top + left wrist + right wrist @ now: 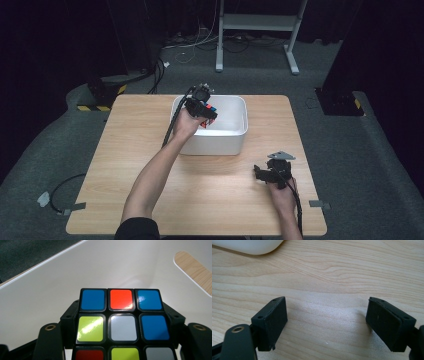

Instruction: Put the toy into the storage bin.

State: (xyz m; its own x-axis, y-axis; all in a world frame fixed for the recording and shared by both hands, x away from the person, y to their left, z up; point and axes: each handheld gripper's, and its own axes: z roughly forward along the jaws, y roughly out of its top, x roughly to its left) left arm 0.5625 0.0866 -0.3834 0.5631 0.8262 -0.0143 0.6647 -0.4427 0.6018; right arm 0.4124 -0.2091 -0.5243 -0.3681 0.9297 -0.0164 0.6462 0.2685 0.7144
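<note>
A puzzle cube (121, 325) with blue, orange, yellow-green, white and red stickers sits between the jaws of my left gripper (121, 322), which is shut on it. In the high view that left gripper (206, 114) holds the cube (208, 116) over the inside of the white tub (235, 140), near its left wall. The tub's pale inner wall (75, 272) lies close behind the cube. My right gripper (261, 175) rests low over the wooden table (210, 185) at the front right. Its fingers (272, 320) stand wide apart with bare wood between them, so it is open.
The white tub stands at the back middle of the table, and its rounded corner (252, 246) shows ahead of the right gripper. A cable (172, 127) trails from the left gripper across the table. Beyond the table are a metal stand (260, 30) and floor cables.
</note>
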